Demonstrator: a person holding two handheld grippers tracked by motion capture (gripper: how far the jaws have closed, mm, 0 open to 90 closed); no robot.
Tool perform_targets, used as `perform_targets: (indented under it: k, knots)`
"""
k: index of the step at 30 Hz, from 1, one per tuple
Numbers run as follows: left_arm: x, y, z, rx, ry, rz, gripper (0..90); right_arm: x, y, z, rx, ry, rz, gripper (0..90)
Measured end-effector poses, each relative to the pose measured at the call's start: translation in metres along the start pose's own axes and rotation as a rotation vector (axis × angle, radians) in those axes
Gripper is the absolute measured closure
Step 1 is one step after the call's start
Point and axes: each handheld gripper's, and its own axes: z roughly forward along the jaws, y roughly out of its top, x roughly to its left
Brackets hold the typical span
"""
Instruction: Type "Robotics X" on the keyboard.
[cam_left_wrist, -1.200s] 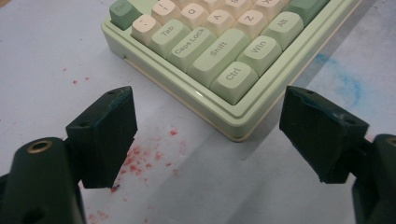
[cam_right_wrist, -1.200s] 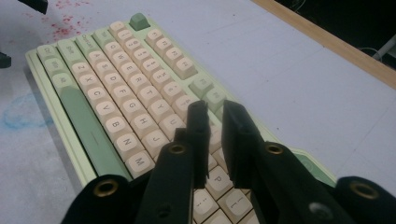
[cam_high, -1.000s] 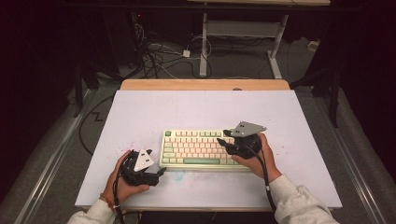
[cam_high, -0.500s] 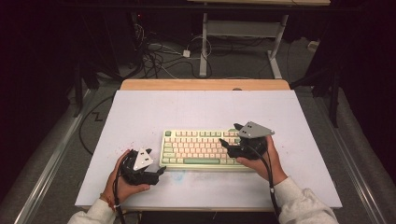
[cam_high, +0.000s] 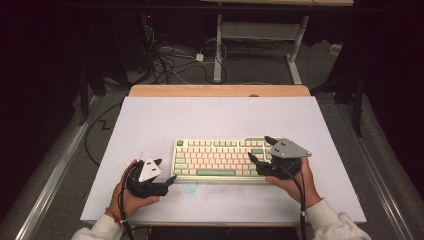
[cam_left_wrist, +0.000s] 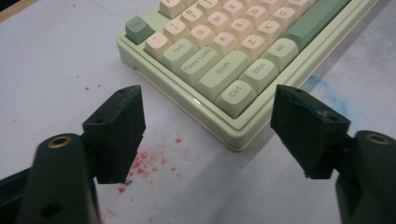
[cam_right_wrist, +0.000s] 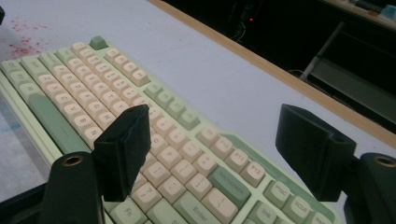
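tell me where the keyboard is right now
In the high view the keyboard lies flat near the front middle of the white table, between the left gripper off its left end and the right gripper over its right end.

One keyboard (cam_high: 220, 160) lay at the lower middle of the high view, on one white table (cam_high: 210, 117). Two grippers were there, the left gripper (cam_high: 161, 171) at lower left and the right gripper (cam_high: 260, 149) at lower right, each held in one hand: two hands. Each gripper had two black jaws, spread apart.
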Motion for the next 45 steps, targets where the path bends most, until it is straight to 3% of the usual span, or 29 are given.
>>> perform_targets:
  k: [3, 6, 11, 15, 17, 18, 24, 32, 45]
  knots:
    - [0.0, 0.001, 0.0, -0.001, 0.0, -0.007, 26.9, 0.0, -0.004, -0.004, 0.0, -0.003, 0.005, 26.9]
    - [0.002, 0.002, -0.001, -0.005, -0.001, -0.022, 32.6, 0.0, -0.009, -0.01, 0.006, -0.019, -0.014, 26.6]
    - [0.004, 0.004, -0.003, 0.011, -0.023, -0.027, 57.1, -0.003, -0.018, -0.022, -0.036, -0.027, -0.013, 27.3]
    - [0.005, 0.006, -0.004, 0.019, -0.047, -0.023, 73.8, -0.005, -0.028, -0.029, -0.024, -0.038, -0.005, 27.5]
    - [0.003, 0.007, -0.004, 0.024, -0.062, -0.002, 82.0, -0.006, -0.036, -0.034, -0.008, -0.052, -0.009, 27.5]
    - [0.002, 0.007, -0.004, 0.031, -0.062, 0.017, 82.0, -0.006, -0.036, -0.034, -0.008, -0.052, -0.009, 27.5]
    - [-0.002, 0.016, -0.004, 0.023, -0.073, 0.03, 87.6, -0.006, -0.049, -0.043, 0.003, -0.056, 0.007, 27.4]
    - [-0.002, 0.031, 0.0, 0.0, -0.095, 0.017, 87.6, 0.0, -0.059, -0.047, 0.026, -0.04, 0.002, 27.1]
    - [-0.016, 0.058, 0.021, 0.019, -0.147, 0.09, 87.6, 0.003, -0.061, -0.042, 0.035, -0.023, -0.007, 27.0]
